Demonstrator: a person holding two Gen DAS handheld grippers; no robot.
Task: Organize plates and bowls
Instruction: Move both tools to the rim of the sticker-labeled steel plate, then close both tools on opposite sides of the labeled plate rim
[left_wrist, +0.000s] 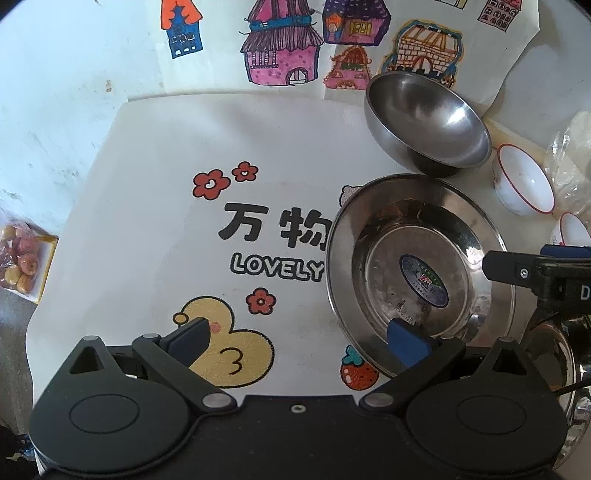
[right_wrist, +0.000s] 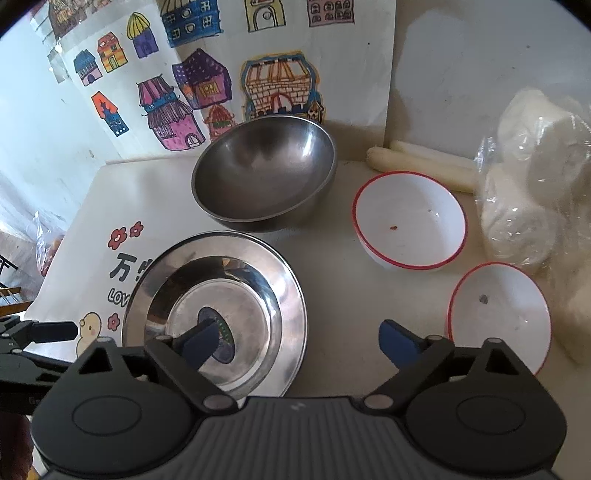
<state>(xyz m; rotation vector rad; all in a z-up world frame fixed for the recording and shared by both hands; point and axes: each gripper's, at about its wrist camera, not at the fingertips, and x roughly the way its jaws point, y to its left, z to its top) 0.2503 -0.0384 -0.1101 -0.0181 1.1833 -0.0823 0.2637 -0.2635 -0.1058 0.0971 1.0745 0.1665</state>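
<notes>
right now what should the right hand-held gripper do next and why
Probably lower the right hand-held gripper and close on the steel plate's near rim: it is open, one finger is over the plate, the other outside it, nothing held.

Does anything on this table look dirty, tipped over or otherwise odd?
Two things. The deep grey steel bowl at the back sits tilted, its mouth leaning towards the camera rather than level. The two white bowls with red rims each carry a small dark speck inside, like leftover food. Nothing looks spilled or broken.
</notes>
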